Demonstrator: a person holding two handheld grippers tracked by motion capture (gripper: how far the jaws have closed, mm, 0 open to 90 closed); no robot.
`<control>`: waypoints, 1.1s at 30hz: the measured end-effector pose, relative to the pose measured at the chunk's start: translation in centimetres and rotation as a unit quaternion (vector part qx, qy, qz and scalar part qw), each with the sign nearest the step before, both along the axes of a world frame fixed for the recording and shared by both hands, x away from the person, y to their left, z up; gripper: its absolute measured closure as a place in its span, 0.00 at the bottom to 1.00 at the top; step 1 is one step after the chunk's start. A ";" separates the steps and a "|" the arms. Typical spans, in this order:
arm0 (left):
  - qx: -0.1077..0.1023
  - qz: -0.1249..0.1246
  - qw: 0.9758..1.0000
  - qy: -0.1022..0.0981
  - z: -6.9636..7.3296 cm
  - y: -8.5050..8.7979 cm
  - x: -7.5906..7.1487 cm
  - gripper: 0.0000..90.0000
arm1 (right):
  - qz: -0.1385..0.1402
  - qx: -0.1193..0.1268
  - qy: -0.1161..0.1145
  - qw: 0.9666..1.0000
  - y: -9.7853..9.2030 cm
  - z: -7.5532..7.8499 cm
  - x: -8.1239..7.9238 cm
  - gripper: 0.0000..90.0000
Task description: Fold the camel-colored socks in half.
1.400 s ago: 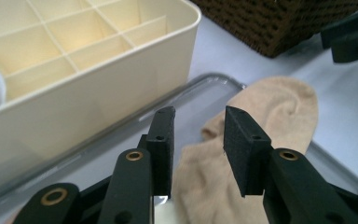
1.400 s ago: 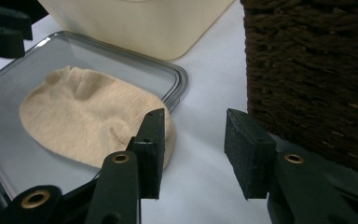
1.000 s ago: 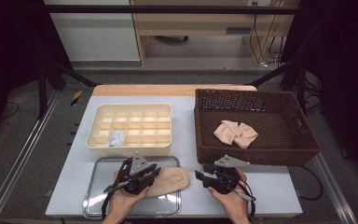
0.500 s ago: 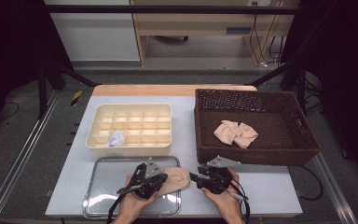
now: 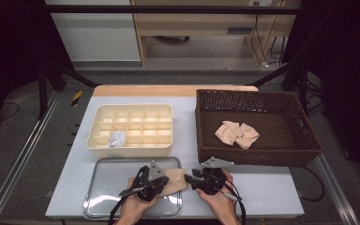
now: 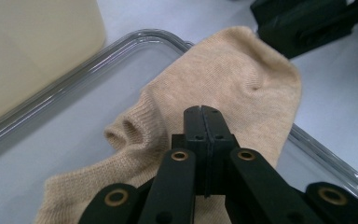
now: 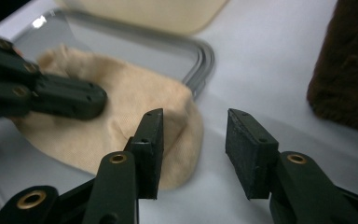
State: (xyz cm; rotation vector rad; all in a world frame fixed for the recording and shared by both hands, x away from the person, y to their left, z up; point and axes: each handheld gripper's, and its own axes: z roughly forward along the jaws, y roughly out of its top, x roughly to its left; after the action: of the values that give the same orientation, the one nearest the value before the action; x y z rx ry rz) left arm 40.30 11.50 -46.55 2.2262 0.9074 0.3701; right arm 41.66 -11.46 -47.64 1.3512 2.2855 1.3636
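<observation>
Lying partly in the metal tray [image 5: 98, 197], the beige sock [image 6: 223, 88] drapes its toe end over the tray's rim onto the white table [image 5: 272, 187]. The left gripper [image 6: 204, 114] has its 2 jaws clenched, tips pressed onto the sock's fabric. The right gripper [image 7: 193, 135] stands released, jaws parted just beside the sock's toe, 1 jaw over the fabric's edge.

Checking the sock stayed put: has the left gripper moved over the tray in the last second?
Yes. The left gripper moved rightward toward the metal tray's right edge.
</observation>
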 end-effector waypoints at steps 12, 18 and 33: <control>0.000 0.003 1.000 -0.002 0.0 0.0 -0.1 1.00 | 0.017 -0.025 0.020 0.999 1.1 -0.9 -0.1 0.67; -0.005 0.006 1.000 0.002 0.0 0.1 -0.1 1.00 | 0.022 -0.028 0.019 0.999 1.5 -1.2 -0.5 0.88; -0.014 0.015 1.000 0.012 0.1 0.2 0.3 1.00 | 0.042 0.008 -0.010 0.999 0.5 2.2 -0.7 0.95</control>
State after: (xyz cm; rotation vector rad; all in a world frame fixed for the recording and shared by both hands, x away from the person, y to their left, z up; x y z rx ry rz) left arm 40.60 11.74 -46.42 2.1980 0.9541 0.3421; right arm 40.97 -10.97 -45.40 1.2551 2.3481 1.4151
